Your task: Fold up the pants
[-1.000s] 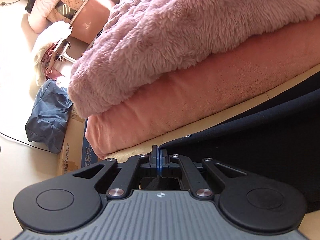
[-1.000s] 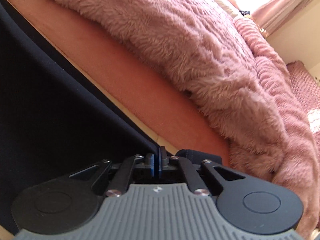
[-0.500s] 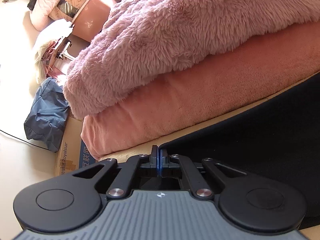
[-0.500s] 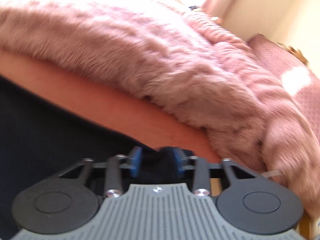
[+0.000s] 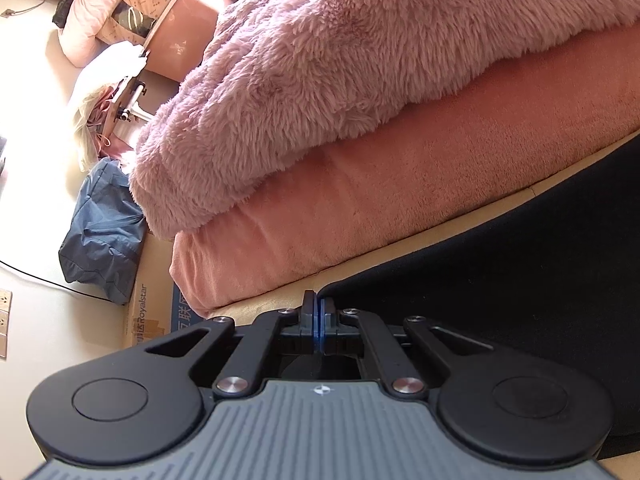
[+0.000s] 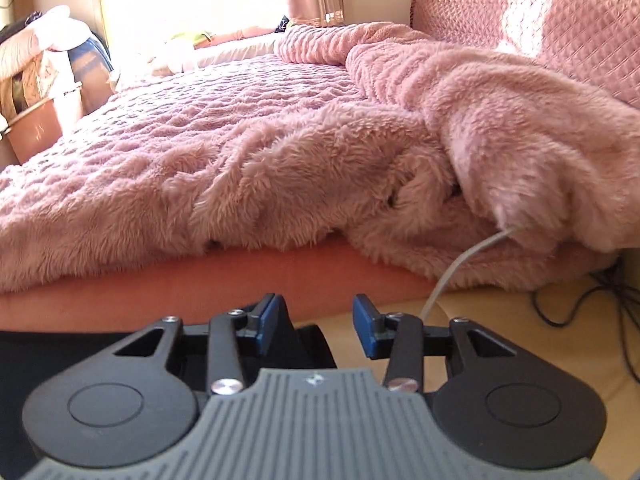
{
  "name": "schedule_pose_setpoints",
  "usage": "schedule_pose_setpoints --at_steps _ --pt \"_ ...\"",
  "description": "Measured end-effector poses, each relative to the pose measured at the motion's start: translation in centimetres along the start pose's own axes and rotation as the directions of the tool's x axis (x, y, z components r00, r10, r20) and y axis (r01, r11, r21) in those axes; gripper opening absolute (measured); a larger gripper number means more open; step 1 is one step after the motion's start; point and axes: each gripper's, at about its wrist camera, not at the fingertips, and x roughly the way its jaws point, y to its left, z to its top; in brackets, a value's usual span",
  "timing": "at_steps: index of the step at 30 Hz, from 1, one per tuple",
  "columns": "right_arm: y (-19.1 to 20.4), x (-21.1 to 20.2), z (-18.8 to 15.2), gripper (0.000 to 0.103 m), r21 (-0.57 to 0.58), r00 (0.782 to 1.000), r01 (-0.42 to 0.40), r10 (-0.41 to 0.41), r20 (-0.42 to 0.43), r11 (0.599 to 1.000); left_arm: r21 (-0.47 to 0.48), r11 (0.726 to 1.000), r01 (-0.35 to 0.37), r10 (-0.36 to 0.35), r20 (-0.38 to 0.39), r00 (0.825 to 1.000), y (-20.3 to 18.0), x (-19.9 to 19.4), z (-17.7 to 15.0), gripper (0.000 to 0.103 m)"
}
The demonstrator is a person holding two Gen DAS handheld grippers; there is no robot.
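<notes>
The dark navy pants lie on the cream floor mat in front of the bed, filling the right of the left wrist view. My left gripper is shut, and the near corner of the pants' edge comes right up into its pads. In the right wrist view the pants show as a dark strip at lower left, and one corner lies low between the fingers. My right gripper stands apart with blue pads clear of the cloth; its jaws are closing slightly, pressing on nothing.
A fluffy pink blanket overhangs the salmon mattress edge just ahead. A white cable and black cables lie on the floor at right. A blue bag, a cardboard box and a pink basket stand at left.
My right gripper let go of the pants, opened, rolled upright and swung right, so it now faces the bed. The left gripper stayed shut in place; the pants settled lower and flatter.
</notes>
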Motion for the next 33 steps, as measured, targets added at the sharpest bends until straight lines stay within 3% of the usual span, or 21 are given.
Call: schedule_pose_setpoints --at_steps 5,7,13,18,23,25,27,33 --pt "1.6 2.7 -2.9 0.036 -0.11 0.999 0.012 -0.018 -0.051 0.994 0.029 0.999 -0.023 0.023 -0.017 1.0 -0.5 -0.1 0.2 0.0" --pt "1.7 2.7 -3.7 0.036 -0.116 1.0 0.0 -0.003 -0.027 0.993 0.039 0.999 -0.031 0.032 -0.024 0.999 -0.7 -0.1 0.2 0.0" --pt "1.4 2.1 -1.9 0.037 -0.126 0.998 -0.039 0.045 0.042 0.991 0.06 0.997 -0.048 0.051 -0.036 0.998 -1.2 0.0 0.4 0.0" --pt "-0.4 5.3 0.4 0.036 -0.051 0.987 -0.144 0.14 -0.081 0.988 0.062 0.997 -0.05 0.053 -0.044 0.998 -1.5 0.1 0.3 0.0" --pt "-0.2 6.6 0.0 0.033 -0.06 0.968 -0.207 0.196 -0.155 0.976 0.068 0.997 -0.048 0.051 -0.04 0.998 -1.4 0.2 0.1 0.0" --pt "0.0 5.7 -0.1 0.016 -0.086 0.973 -0.203 0.192 -0.125 0.975 0.063 0.997 -0.048 0.051 -0.036 0.998 -1.3 0.1 0.0 0.0" --pt "0.1 4.2 0.0 0.007 -0.118 0.98 -0.196 0.189 -0.068 0.973 0.055 0.997 -0.048 0.05 -0.028 0.998 -1.2 -0.1 -0.1 0.0" --pt "1.0 -1.6 -0.6 0.001 -0.231 0.984 -0.145 0.165 0.073 0.962 0.016 0.999 -0.043 0.043 0.005 0.999 -0.2 -1.1 -0.9 0.0"
